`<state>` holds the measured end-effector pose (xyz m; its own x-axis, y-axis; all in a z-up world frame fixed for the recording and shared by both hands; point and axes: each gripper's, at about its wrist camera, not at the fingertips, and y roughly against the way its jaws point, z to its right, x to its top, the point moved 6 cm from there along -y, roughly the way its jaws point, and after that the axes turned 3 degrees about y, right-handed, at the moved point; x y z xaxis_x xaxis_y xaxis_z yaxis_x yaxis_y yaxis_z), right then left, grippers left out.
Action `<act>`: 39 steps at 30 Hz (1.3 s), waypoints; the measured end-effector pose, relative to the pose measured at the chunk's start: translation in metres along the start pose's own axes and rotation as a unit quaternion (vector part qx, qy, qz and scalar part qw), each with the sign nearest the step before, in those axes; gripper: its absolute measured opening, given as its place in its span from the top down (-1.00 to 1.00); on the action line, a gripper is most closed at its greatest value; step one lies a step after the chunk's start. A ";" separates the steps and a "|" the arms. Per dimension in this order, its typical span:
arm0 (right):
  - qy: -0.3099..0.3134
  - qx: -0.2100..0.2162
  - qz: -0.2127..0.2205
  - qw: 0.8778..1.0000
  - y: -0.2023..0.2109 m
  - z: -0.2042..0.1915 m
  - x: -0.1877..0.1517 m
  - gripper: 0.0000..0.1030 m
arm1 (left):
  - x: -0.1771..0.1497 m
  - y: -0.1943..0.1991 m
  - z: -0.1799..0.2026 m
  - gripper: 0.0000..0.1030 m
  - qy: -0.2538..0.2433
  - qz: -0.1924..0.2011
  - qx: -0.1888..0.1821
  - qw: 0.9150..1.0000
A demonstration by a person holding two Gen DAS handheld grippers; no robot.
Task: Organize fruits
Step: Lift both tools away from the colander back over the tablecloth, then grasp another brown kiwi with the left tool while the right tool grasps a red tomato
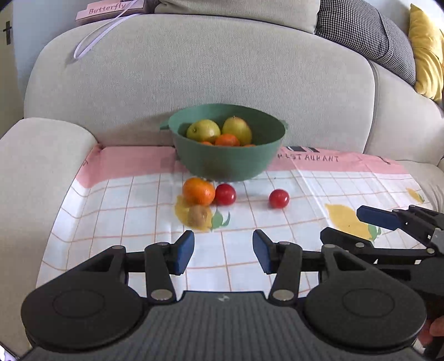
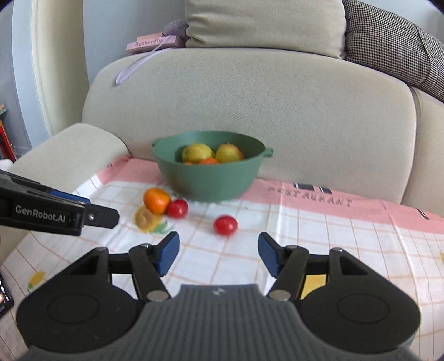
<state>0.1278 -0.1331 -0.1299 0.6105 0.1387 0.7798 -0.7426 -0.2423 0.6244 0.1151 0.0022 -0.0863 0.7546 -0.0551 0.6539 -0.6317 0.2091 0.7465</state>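
A green bowl holding two yellow-green fruits and some oranges stands at the back of a checked cloth. In front of it lie an orange, a brownish kiwi and two red tomatoes, one beside the orange and one apart to the right. My left gripper is open and empty, short of the fruit. My right gripper is open and empty too, just short of the lone tomato.
The cloth lies on a beige sofa seat with an armrest at left and the backrest behind the bowl. A pink "Butterfly" box sits on top. Checked and yellow cushions are at right.
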 end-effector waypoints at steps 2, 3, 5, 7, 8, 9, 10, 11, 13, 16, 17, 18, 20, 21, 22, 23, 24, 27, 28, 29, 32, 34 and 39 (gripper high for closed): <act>0.005 -0.001 -0.006 1.000 -0.002 0.000 -0.005 -0.18 | -0.007 -0.002 -0.002 -0.12 0.000 0.002 0.000 1.000; 0.008 -0.005 -0.008 1.000 -0.003 0.000 -0.007 -0.18 | -0.010 -0.004 -0.004 -0.11 0.001 0.001 0.002 1.000; 0.010 -0.007 -0.010 1.000 -0.006 -0.001 -0.011 -0.18 | -0.015 -0.007 -0.005 -0.12 0.002 -0.002 0.007 1.000; 0.009 -0.006 -0.013 1.000 -0.009 -0.002 -0.014 -0.18 | -0.018 -0.009 -0.006 -0.12 -0.001 0.001 0.014 1.000; 0.008 -0.007 -0.014 1.000 -0.010 -0.001 -0.015 -0.18 | -0.019 -0.011 -0.006 -0.12 -0.002 0.002 0.016 1.000; 0.009 -0.009 -0.016 1.000 -0.012 -0.002 -0.017 -0.19 | -0.020 -0.012 -0.006 -0.12 -0.003 0.004 0.017 1.000; 0.010 -0.010 -0.018 1.000 -0.014 -0.002 -0.018 -0.19 | -0.020 -0.013 -0.006 -0.11 -0.001 0.005 0.019 1.000; 0.011 -0.011 -0.019 1.000 -0.016 -0.002 -0.018 -0.19 | -0.020 -0.015 -0.006 -0.12 0.000 0.006 0.020 1.000; 0.012 -0.014 -0.021 1.000 -0.020 -0.001 -0.019 -0.19 | -0.021 -0.017 -0.006 -0.12 -0.001 0.009 0.021 1.000; 0.009 -0.018 -0.022 1.000 -0.025 0.000 -0.019 -0.19 | -0.022 -0.021 -0.006 -0.11 -0.005 0.017 0.024 1.000; 0.008 -0.018 -0.021 1.000 -0.027 0.001 -0.019 -0.19 | -0.022 -0.022 -0.006 -0.11 -0.006 0.019 0.024 1.000; 0.008 -0.018 -0.020 1.000 -0.028 0.001 -0.018 -0.19 | -0.021 -0.023 -0.005 -0.11 -0.006 0.021 0.023 0.999; 0.010 -0.018 -0.018 1.000 -0.032 0.000 -0.017 -0.19 | -0.020 -0.025 -0.005 -0.12 -0.006 0.025 0.021 0.999; 0.012 -0.018 -0.017 1.000 -0.034 -0.001 -0.017 -0.19 | -0.020 -0.026 -0.005 -0.11 -0.006 0.028 0.021 0.999; 0.014 -0.018 -0.016 1.000 -0.036 -0.001 -0.016 -0.19 | -0.019 -0.027 -0.006 -0.11 -0.007 0.030 0.020 0.999; 0.016 -0.019 -0.015 1.000 -0.037 -0.002 -0.016 -0.19 | -0.018 -0.029 -0.006 -0.12 -0.006 0.031 0.019 0.999; 0.018 -0.019 -0.014 1.000 -0.039 -0.002 -0.015 -0.18 | -0.018 -0.031 -0.006 -0.12 -0.005 0.030 0.018 0.999; 0.015 -0.015 -0.012 1.000 -0.045 -0.002 -0.012 -0.17 | -0.016 -0.036 -0.008 -0.11 0.005 0.030 0.010 0.999; 0.015 -0.014 -0.012 1.000 -0.047 -0.002 -0.011 -0.14 | -0.015 -0.037 -0.008 -0.11 0.006 0.031 0.009 0.999; 0.016 -0.013 -0.012 1.000 -0.049 -0.002 -0.011 -0.09 | -0.015 -0.038 -0.009 -0.11 0.006 0.032 0.009 0.999; 0.016 -0.010 -0.013 1.000 -0.056 -0.003 -0.010 -0.03 | -0.013 -0.042 -0.011 -0.12 0.009 0.037 0.007 0.999; 0.014 -0.007 -0.013 1.000 -0.060 -0.003 -0.009 -0.02 | -0.012 -0.045 -0.013 -0.11 0.014 0.037 0.004 0.999; 0.019 -0.005 -0.013 1.000 -0.071 -0.004 -0.007 0.07 | -0.008 -0.053 -0.016 -0.11 0.020 0.040 0.004 0.999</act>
<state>0.1754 -0.1132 -0.1791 0.6184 0.1809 0.7648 -0.7300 -0.2281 0.6442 0.1455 0.0074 -0.1326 0.7086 0.0011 0.7057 -0.6911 0.2032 0.6936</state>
